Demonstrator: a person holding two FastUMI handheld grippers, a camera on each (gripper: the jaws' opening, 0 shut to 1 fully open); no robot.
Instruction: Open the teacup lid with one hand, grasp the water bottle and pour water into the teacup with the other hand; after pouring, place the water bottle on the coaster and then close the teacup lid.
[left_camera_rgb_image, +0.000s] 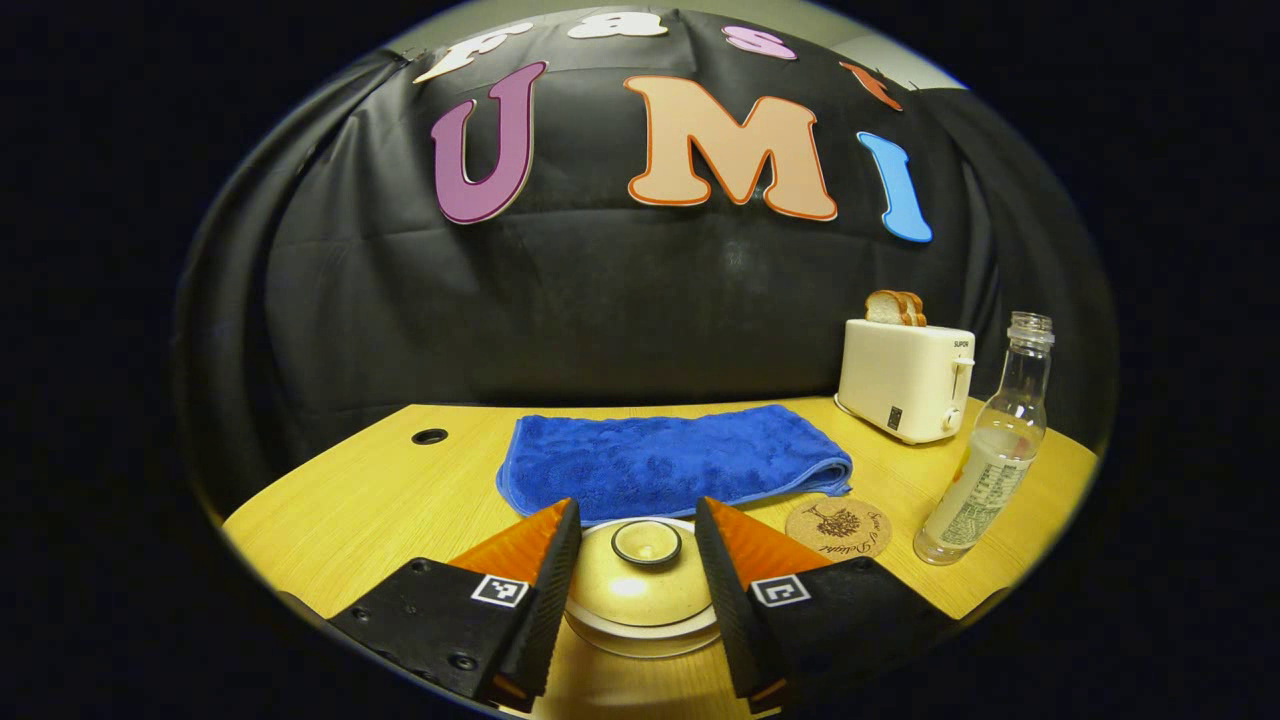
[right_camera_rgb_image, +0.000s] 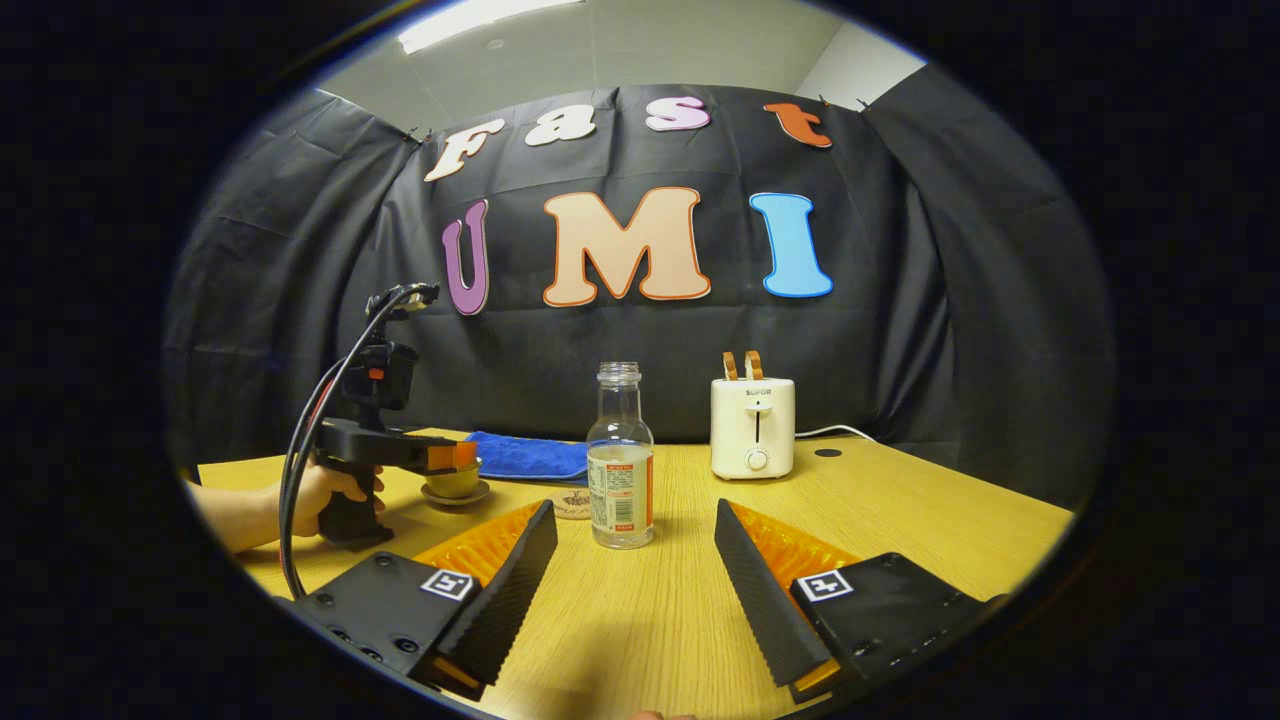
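Observation:
The teacup's beige domed lid (left_camera_rgb_image: 640, 580), with a round knob (left_camera_rgb_image: 646, 542), lies between the fingers of my left gripper (left_camera_rgb_image: 638, 505). The jaws stand wide, one close to each side of the lid. In the right gripper view that gripper (right_camera_rgb_image: 445, 456) hovers at the top of the teacup (right_camera_rgb_image: 455, 483) on its saucer. The clear water bottle (right_camera_rgb_image: 620, 460), uncapped and partly filled, stands upright just beyond my right gripper (right_camera_rgb_image: 635, 510), which is open and holds nothing. The bottle (left_camera_rgb_image: 985, 470) stands next to the round cork coaster (left_camera_rgb_image: 838, 527).
A folded blue towel (left_camera_rgb_image: 670, 462) lies behind the teacup. A white toaster (left_camera_rgb_image: 905, 378) with bread slices stands at the back, its cord trailing on the wooden table (right_camera_rgb_image: 900, 510). A person's hand (right_camera_rgb_image: 330, 490) grips the left gripper's handle. A cable hole (right_camera_rgb_image: 828, 453) is near the toaster.

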